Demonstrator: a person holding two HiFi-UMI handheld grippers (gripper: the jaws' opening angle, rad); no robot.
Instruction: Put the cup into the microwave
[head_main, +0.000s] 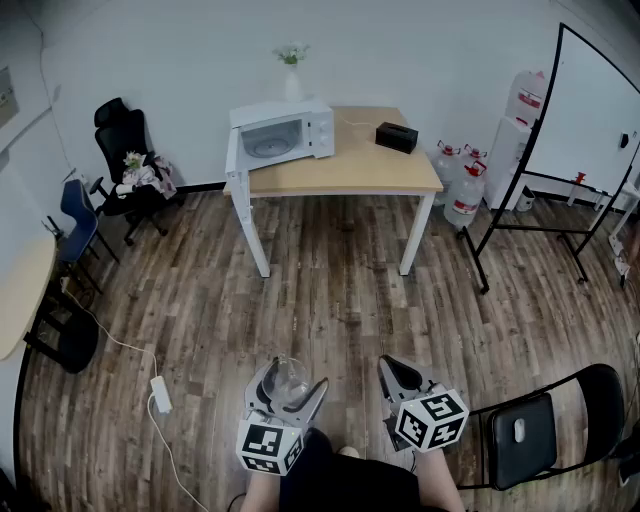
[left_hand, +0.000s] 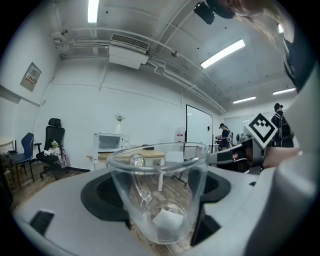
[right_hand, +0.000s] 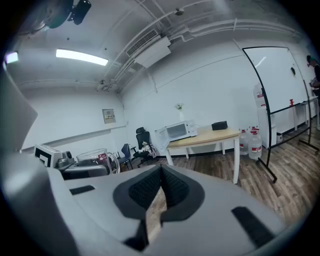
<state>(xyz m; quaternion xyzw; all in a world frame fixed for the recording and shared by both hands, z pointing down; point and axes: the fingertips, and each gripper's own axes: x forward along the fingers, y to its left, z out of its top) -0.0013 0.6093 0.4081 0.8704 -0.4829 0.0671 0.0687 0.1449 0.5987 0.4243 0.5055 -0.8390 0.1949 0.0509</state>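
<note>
Wooden flooring (head_main: 330, 300) is running to the twelve o'clock table (head_main: 385, 172) bearing the microwave (head_main: 282, 130), left gripper (head_main: 290, 390) pinching the glass cup (left_hand: 160, 190), right gripper (head_main: 388, 368) pressing its jaws together.

Side table (head_main: 20, 290) cut off at L edge; microwave (head_main: 285, 135) interior too small to tell

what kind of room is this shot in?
Probably an office or meeting room, not a kitchen: a rolling whiteboard, a black office chair, spare water jugs, and the microwave sits on a plain desk.
</note>
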